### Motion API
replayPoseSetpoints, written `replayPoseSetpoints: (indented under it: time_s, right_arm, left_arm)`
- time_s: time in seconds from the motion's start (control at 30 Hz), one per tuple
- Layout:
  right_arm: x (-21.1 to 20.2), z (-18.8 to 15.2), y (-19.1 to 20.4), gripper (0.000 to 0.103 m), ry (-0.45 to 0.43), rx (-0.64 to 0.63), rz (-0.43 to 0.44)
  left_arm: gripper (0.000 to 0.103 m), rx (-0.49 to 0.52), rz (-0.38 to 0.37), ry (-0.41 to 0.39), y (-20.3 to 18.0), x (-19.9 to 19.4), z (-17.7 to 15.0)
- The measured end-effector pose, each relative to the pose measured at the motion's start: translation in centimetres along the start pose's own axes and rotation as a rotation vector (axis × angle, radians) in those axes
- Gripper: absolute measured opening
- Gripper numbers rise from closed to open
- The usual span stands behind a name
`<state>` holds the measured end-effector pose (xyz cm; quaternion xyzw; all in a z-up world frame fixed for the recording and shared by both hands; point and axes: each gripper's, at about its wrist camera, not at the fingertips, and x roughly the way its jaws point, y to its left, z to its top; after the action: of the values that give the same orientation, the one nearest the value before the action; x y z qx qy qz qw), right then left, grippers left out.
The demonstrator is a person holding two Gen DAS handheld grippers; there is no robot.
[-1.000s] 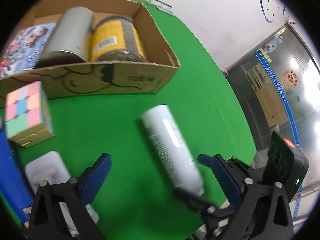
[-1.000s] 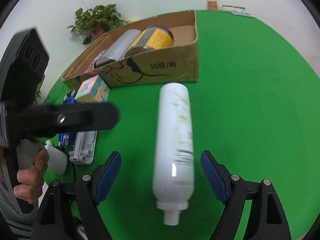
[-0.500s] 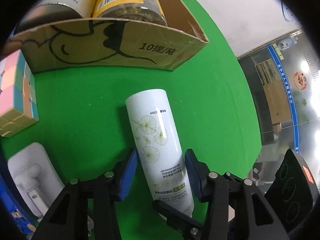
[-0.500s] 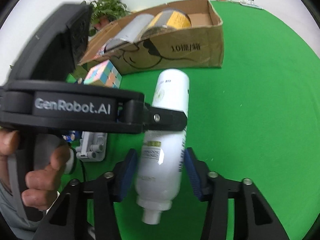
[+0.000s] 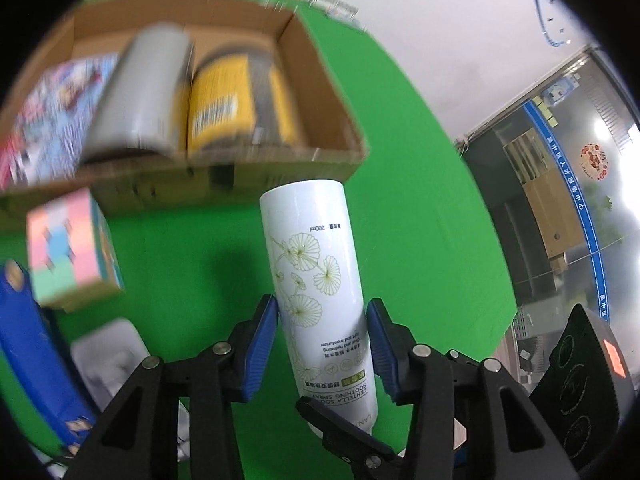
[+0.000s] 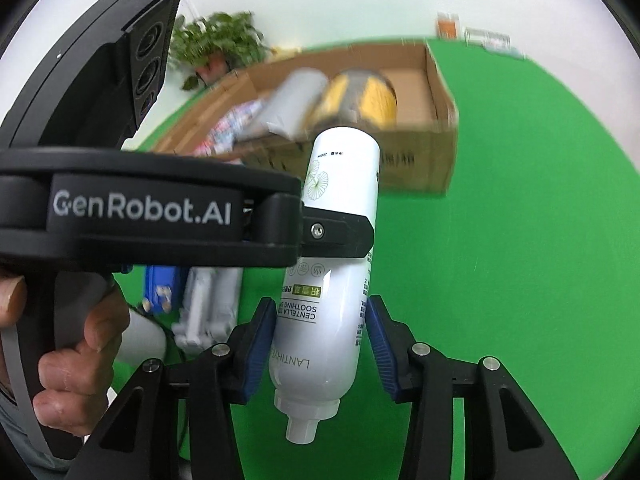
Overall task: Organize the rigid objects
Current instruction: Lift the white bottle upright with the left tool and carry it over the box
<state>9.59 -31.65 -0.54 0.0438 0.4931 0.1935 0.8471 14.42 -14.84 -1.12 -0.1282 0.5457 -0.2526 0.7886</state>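
Observation:
A white spray bottle with a flower print hangs above the green cloth, nozzle end toward me. My left gripper grips its middle; its jaws are still closing, with the blue pads pressed against both sides of the bottle. My right gripper is shut on the same bottle nearer the nozzle. One left finger crosses the bottle in the right wrist view. The cardboard box lies just beyond the bottle's far end.
The box holds a grey cylinder, a yellow-labelled jar and a colourful pack. A pastel puzzle cube, a blue item and a white device lie at left. A person's hand holds the left gripper.
Both grippers went from wide open around the lying bottle to closed on it. The bottle has come up off the cloth, its far end nearer the box.

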Motion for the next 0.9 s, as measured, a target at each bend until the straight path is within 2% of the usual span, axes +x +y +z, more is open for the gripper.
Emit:
replayPoseSetpoints:
  time_s: [0.13,0.4,0.8,0.9]
  right_arm:
    - [-1.6,2.7,0.6,0.044,-0.067,-0.028,-0.019]
    - [-3.9,8.9,0.8,0.043,-0.158,-0.068,-0.053]
    - [-4.5,15.9,-0.4,0.043,-0.209,-0.104,-0.089]
    - [-3.9,17.5,-0.7,0.044,-0.199,-0.095,-0.080]
  left_arm:
    - [0.044,0.042,0.008,-0.077,-1.6,-2.2,2.1]
    - [0.044,0.105,0.015,-0.153,-3.8,-4.7,6.2]
    - [0.044,0.136,0.014,-0.184,-5.0,-6.0,12.8]
    - [0.044,0.128,0.011,-0.165,-4.7,-5.5,14.3]
